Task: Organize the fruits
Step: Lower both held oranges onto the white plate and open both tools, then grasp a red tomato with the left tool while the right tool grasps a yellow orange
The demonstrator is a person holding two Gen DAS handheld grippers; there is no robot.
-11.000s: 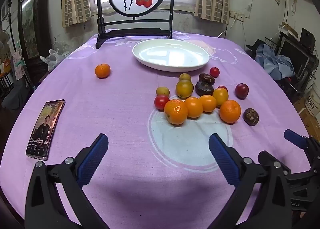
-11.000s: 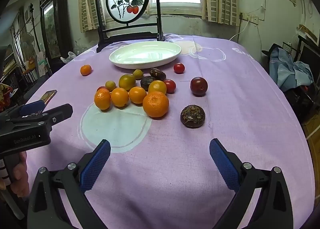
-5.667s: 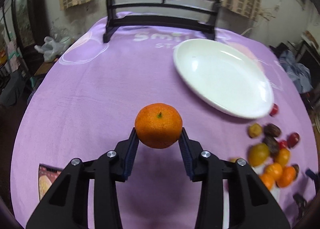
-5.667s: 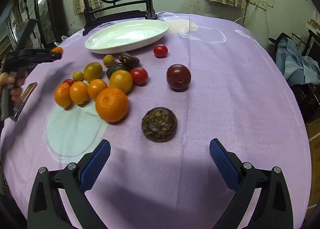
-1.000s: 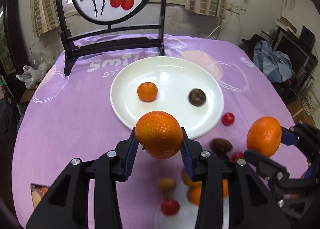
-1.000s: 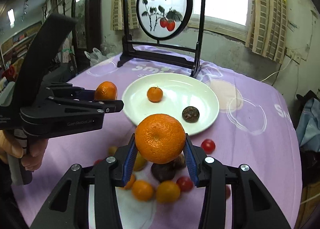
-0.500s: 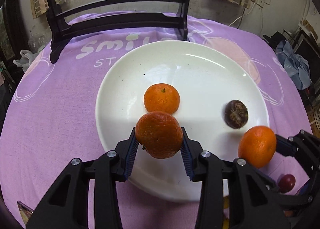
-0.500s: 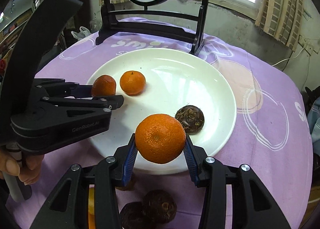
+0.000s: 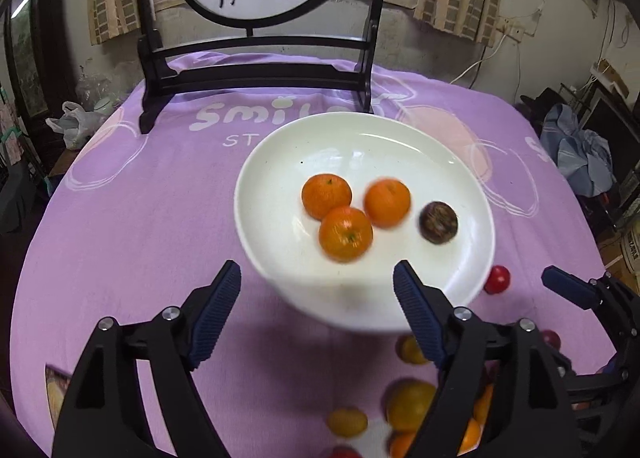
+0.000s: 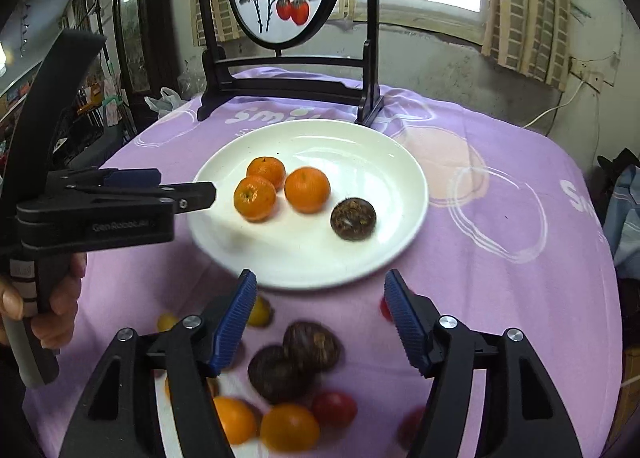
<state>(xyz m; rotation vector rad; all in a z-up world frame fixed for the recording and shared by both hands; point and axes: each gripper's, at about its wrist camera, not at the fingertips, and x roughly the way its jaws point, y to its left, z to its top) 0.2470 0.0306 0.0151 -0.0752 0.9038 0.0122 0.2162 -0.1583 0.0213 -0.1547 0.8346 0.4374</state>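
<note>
A white plate point(image 9: 280, 162) point(image 10: 400, 162) on the purple tablecloth holds three oranges point(image 9: 345, 233) point(image 10: 307, 189) and a dark brown fruit point(image 9: 438, 222) point(image 10: 353, 218). My left gripper point(image 9: 318, 304) is open and empty, just short of the plate's near rim. My right gripper point(image 10: 320, 322) is open and empty, near the plate's front edge. The left gripper also shows in the right wrist view point(image 10: 132, 184), at the plate's left rim. Several loose fruits point(image 10: 294, 366) point(image 9: 408, 398) lie on the cloth below both grippers.
A black stand with a round painted screen point(image 9: 256, 70) point(image 10: 288, 86) stands behind the plate. A red cherry tomato point(image 9: 497, 279) lies by the plate's right edge. A phone corner point(image 9: 54, 390) shows at the lower left.
Both grippers opened and let their oranges go onto the plate, where three oranges now lie together. Both grippers have drawn back from the plate.
</note>
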